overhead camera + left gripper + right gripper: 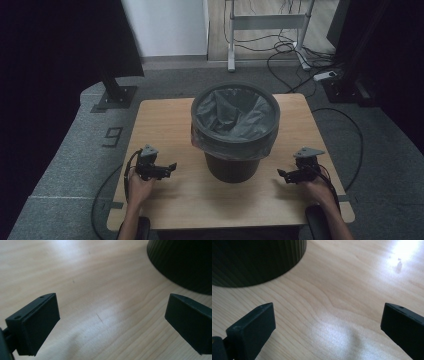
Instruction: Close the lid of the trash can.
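Observation:
A black ribbed waste bin [234, 131] stands in the middle of the wooden table [165, 120], lined with a grey plastic bag [235, 114] folded over its rim. My left gripper [170, 167] rests low over the table to the bin's left, open, nothing between its jaws. My right gripper [283, 174] sits to the bin's right, also open and empty. The bin's base [185, 262] shows at the upper right of the left gripper view, beyond the left gripper [111, 320]. In the right gripper view the bin's base [254, 260] is at upper left of the right gripper [328, 327].
The table stands on grey carpet [75, 150] with a "9" marking [113, 136] at its left. Behind it are a black stand base [116, 96], a white desk frame [267, 22] and loose cables with a power strip [325, 76]. Dark curtains flank both sides.

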{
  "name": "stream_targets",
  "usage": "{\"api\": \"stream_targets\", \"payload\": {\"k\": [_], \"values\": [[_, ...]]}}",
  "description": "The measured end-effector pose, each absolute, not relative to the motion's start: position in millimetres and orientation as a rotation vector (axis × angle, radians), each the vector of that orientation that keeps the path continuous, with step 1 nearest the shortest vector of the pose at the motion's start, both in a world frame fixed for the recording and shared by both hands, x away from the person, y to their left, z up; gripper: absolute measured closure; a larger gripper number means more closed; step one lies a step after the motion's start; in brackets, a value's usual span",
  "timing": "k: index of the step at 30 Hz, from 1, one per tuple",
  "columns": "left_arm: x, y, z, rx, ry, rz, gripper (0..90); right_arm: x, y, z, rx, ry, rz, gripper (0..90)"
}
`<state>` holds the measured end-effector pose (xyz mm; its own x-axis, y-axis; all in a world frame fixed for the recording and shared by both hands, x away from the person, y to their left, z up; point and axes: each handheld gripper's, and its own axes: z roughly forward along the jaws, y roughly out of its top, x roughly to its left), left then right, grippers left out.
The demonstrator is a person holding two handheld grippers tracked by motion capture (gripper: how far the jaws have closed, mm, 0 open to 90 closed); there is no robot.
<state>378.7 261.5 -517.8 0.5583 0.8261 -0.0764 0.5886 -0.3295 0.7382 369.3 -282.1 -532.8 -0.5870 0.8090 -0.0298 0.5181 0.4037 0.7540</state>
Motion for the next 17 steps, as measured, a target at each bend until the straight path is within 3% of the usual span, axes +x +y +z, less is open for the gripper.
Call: {"api": "stream_targets", "payload": {"k": [17], "values": [[381, 255, -547, 2.197, 1.153, 0.399, 0.0, 369, -284, -557, 1.207, 2.311, 0.981, 0.0]]}}
